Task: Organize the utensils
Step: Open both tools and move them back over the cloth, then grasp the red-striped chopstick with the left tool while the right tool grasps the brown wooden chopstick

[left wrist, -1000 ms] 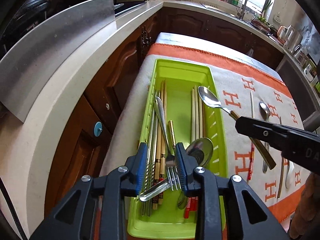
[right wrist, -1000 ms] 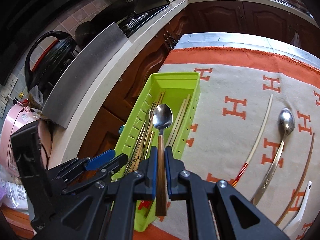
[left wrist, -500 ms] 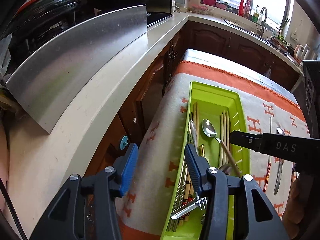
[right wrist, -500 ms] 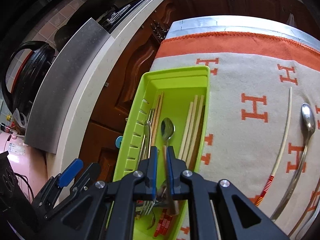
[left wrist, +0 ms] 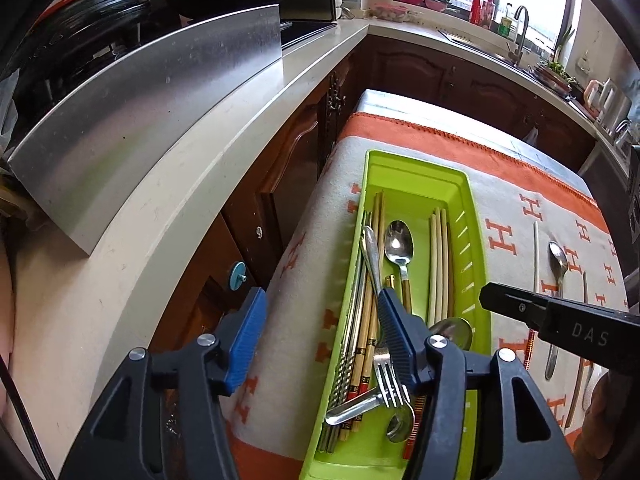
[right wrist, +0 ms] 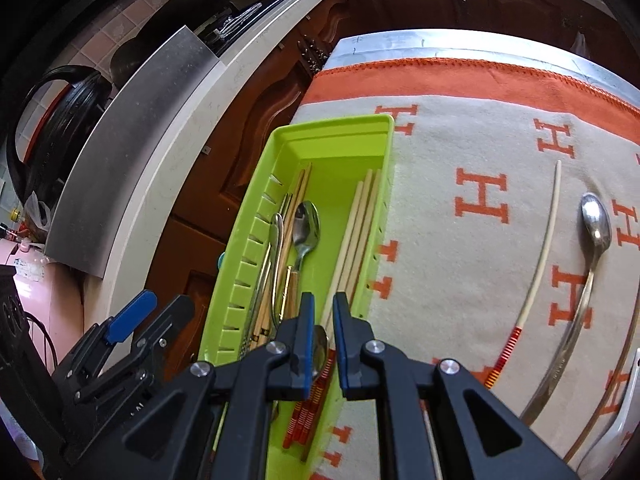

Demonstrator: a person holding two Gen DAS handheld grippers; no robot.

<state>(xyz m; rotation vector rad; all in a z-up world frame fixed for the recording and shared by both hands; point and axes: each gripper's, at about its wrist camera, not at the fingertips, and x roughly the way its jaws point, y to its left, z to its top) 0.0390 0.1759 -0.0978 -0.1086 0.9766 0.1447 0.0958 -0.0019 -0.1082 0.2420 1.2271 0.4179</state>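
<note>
A: Where's the wooden-handled steel spoon (left wrist: 399, 249)?

B: Lying in the long lime-green plastic tray (left wrist: 416, 168), its long axis along the tray's length, bowl pointing to the far end, handle toward the cameras. It sits between the brown chopsticks (left wrist: 376, 264) by the left wall and the pale chopsticks (left wrist: 439, 256) by the right wall.

A: And the grippers?

B: The left gripper (left wrist: 316, 336) has its blue-padded fingers wide apart, holding nothing, over the tray's left rim. The right gripper (right wrist: 320, 336) hovers above the tray's near half, fingers slightly apart with nothing between them (a steel spoon bowl (right wrist: 320, 350) shows through the gap).

A: Anything outside the tray?

B: On the orange-and-cream cloth (right wrist: 460, 152) covering the counter: a long cream chopstick with a red-striped end (right wrist: 540, 256) and a long steel spoon (right wrist: 588, 264), both lying roughly parallel to the tray.
</note>
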